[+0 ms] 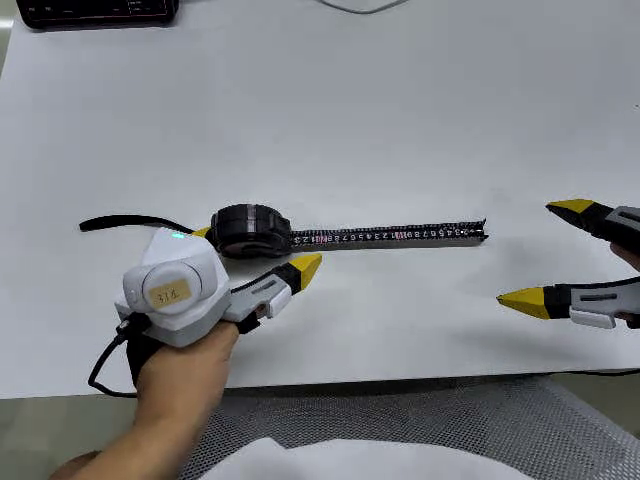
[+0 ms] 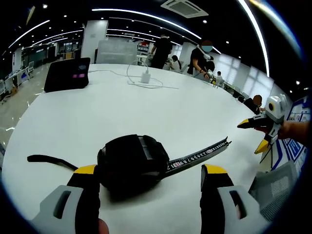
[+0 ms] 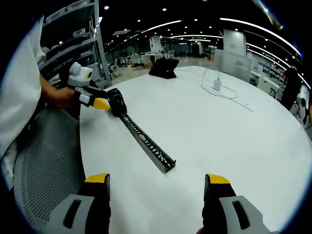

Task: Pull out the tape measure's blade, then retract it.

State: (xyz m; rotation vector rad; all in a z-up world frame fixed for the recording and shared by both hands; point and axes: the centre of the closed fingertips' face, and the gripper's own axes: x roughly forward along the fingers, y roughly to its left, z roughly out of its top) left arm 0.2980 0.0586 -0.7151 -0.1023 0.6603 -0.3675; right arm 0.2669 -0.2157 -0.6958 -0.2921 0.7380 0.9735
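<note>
A white tabletop (image 1: 400,120) is seen, with a grey mesh chair (image 1: 420,420) at its near edge and a dark device (image 1: 95,10) at its far left corner. The left gripper (image 1: 254,250) is held over the near edge, left of the middle; its jaws are spread wide on either side of the tape measure (image 1: 248,230), and whether either tip touches the black case cannot be told. The right gripper (image 1: 546,253) is held near the right edge, well apart from the blade's end, with its jaws wide apart and nothing between them. The blade (image 1: 400,235) is laid out flat from the case towards the right edge, roughly parallel to the near edge. A black strap (image 1: 125,222) is trailed from the case towards the left edge.
</note>
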